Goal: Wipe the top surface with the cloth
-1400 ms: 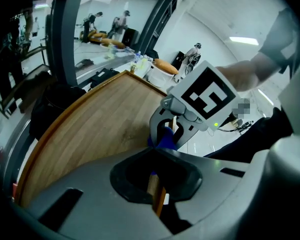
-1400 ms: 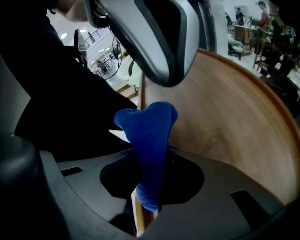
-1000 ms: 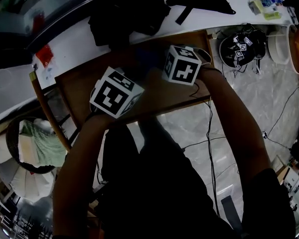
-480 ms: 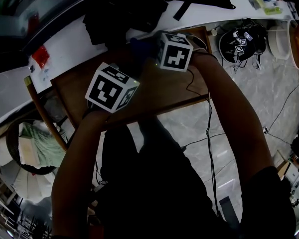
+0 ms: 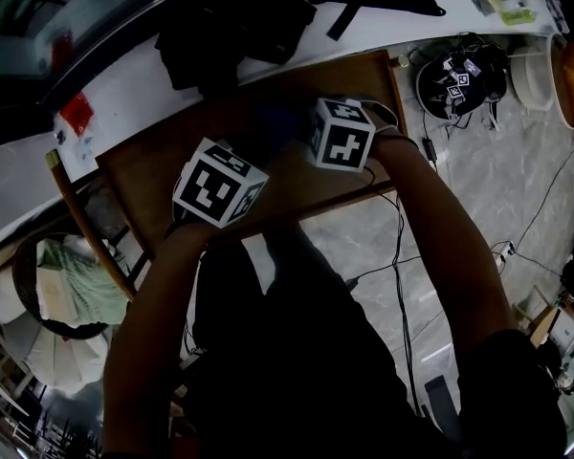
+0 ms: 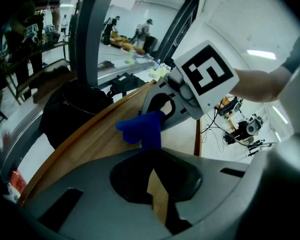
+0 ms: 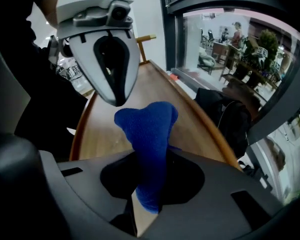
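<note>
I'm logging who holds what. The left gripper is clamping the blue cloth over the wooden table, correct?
Not the left. The right gripper is clamping the blue cloth over the wooden table; the right gripper view shows it between those jaws. The left gripper holds nothing.

The cloth (image 7: 147,129) is fuzzy matt fleece, the tabletop (image 7: 102,129) smooth, faintly glossy wood.

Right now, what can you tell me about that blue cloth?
The blue cloth looks soft and fleecy, a deep plain blue. It is bunched into a narrow fold, pinched in the shut right gripper, with a rounded lobe sticking out ahead of the jaws. It lies low over the wooden table top; whether it presses on the wood is unclear.
</note>
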### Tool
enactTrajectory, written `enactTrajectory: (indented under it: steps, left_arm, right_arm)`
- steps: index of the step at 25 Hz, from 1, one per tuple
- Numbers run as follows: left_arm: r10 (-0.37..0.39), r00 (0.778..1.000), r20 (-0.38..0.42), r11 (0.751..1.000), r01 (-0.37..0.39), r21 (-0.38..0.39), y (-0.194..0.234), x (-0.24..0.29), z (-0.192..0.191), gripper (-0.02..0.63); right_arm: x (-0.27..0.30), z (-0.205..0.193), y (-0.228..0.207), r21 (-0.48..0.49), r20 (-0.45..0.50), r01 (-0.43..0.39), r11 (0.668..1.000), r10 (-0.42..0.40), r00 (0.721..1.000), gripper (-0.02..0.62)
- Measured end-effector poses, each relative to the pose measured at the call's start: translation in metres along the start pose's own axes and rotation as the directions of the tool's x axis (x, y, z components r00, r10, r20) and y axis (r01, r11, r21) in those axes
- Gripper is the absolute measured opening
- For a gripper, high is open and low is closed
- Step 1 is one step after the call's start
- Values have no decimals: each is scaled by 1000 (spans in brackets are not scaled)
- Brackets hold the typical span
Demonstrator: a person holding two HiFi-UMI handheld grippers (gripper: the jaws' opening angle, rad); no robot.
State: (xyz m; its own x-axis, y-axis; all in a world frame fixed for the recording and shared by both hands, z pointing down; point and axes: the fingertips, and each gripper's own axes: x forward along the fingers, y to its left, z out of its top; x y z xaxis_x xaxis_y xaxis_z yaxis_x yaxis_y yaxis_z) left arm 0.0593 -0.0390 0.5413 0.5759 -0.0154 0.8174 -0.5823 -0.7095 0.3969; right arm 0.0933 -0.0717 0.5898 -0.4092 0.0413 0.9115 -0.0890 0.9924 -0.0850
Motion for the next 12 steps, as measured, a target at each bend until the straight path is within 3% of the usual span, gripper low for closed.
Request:
enactTrajectory:
  steps: [12]
  left_arm:
    - [-71,995,-67,995,75,61,-57,15,-52,11]
  right_arm:
    - [4,-34,110,60,-24,-95,994,96,995,89]
